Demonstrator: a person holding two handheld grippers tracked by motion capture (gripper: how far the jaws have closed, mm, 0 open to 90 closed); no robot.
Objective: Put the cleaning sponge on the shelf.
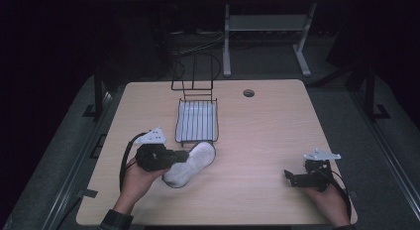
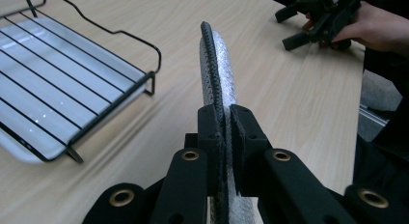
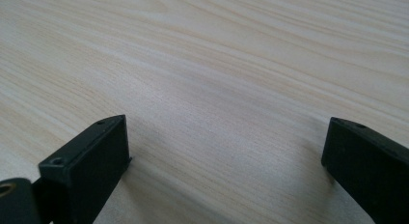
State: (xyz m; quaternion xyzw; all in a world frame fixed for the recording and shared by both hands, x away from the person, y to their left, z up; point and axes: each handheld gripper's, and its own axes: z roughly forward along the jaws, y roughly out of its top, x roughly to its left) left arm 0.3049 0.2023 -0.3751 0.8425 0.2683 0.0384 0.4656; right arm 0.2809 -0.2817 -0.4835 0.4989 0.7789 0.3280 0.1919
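Observation:
A white slipper-shaped pad with a dark rim lies just in front of the wire rack. My left gripper is shut on its near end. In the left gripper view the pad stands on edge between the closed jaws of that gripper and reaches forward above the table. My right gripper rests low at the table's right front, open, with bare wood between its jaws. It also appears far off in the left gripper view, held by a hand.
A black wire rack over a white tray sits at the table's middle back, at the left in the left gripper view. A round cable hole lies near the back edge. A metal stand is on the floor beyond the wooden table.

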